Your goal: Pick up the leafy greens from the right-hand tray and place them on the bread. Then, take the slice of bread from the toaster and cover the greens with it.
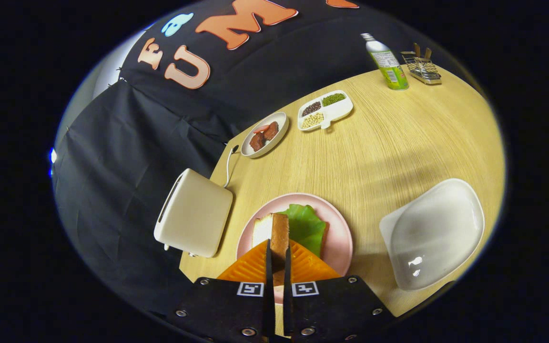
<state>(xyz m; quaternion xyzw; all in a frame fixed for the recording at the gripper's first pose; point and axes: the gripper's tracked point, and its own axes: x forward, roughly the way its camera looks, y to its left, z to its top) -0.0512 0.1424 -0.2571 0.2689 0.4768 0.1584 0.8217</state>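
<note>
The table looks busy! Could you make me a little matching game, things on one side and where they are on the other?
Things:
1. bread slice
2. leafy greens
3. toaster
4. green can

Places:
A. far end of the table
B. lying on the pink plate
C. clamped between the gripper fingers
D. left of the pink plate

Pairs: 1-C, 2-B, 3-D, 4-A

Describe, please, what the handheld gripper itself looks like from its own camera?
The gripper has two wedge-shaped fingers with ribbed inner faces, mounted on black blocks. Each block carries a small square black-and-white marker and round metal screw heads.
</note>
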